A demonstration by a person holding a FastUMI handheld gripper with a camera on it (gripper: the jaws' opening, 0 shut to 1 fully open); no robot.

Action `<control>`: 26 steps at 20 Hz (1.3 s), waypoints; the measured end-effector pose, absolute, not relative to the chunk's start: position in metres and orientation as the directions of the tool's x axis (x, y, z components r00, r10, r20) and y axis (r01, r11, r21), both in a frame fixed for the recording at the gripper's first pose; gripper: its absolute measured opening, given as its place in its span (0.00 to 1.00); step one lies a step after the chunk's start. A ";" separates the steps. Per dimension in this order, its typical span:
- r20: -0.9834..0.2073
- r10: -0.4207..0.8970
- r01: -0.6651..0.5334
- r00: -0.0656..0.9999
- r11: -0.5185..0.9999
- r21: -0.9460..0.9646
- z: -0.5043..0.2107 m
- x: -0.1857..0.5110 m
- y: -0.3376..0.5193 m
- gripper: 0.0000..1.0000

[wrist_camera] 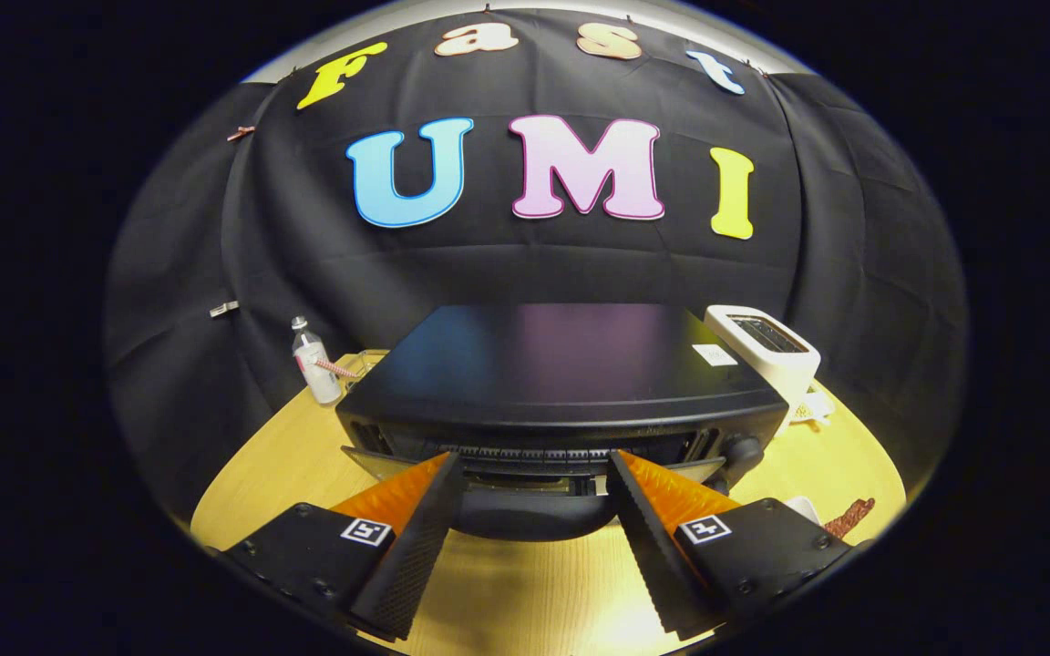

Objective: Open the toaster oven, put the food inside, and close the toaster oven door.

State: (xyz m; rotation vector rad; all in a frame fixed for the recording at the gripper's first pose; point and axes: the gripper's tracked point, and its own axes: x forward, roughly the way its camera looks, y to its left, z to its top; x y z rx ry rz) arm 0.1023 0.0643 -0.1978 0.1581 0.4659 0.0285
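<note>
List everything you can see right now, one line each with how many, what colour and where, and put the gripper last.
toaster oven: one, black, on the table just ahead of the fingers, door partly lowered.
pop-up toaster: one, white, behind the oven's right corner.
bottle: one, clear with a pale label, left of the oven.
brown item: one, on the table to the right, too small to identify.
table: one, light wood, under everything.
gripper: one, fingers open, tips at the oven's front.
</note>
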 end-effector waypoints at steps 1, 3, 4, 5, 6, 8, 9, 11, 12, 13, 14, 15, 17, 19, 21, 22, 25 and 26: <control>-0.455 0.068 0.009 0.888 0.986 0.166 -0.201 0.094 0.064 0.98; -0.466 0.071 -0.003 0.882 0.989 0.145 -0.208 0.075 0.067 0.98; -0.473 0.071 -0.005 0.878 0.990 0.139 -0.213 0.067 0.068 0.97; -0.484 0.071 -0.005 0.872 0.991 0.137 -0.219 0.057 0.068 0.97; -0.496 0.073 -0.009 0.865 0.991 0.130 -0.226 0.048 0.069 0.97; -0.530 0.080 -0.027 0.844 0.994 0.106 -0.244 0.030 0.074 0.97; -0.558 0.090 -0.037 0.825 0.994 0.105 -0.254 0.022 0.078 0.98; -0.607 0.096 -0.035 0.789 0.993 0.111 -0.274 0.005 0.078 0.98; -0.636 0.096 -0.022 0.766 0.992 0.123 -0.285 -0.001 0.076 0.98; -0.657 0.095 -0.008 0.748 0.991 0.134 -0.292 -0.008 0.073 0.98; -0.667 0.093 0.005 0.740 0.990 0.143 -0.294 -0.008 0.070 0.98; -0.662 0.092 0.009 0.744 0.989 0.148 -0.293 -0.008 0.066 0.98; -0.639 0.088 0.000 0.764 0.991 0.137 -0.284 -0.008 0.059 0.98; -0.614 0.081 -0.010 0.785 0.993 0.119 -0.268 -0.012 0.048 0.98; -0.581 0.069 -0.007 0.811 0.994 0.108 -0.246 -0.013 0.029 0.98; -0.565 0.062 -0.005 0.822 0.995 0.101 -0.234 -0.013 0.018 0.98; -0.519 0.041 0.006 0.854 0.996 0.088 -0.196 -0.009 -0.021 0.98; -0.501 0.035 0.016 0.865 0.995 0.097 -0.184 -0.007 -0.032 0.98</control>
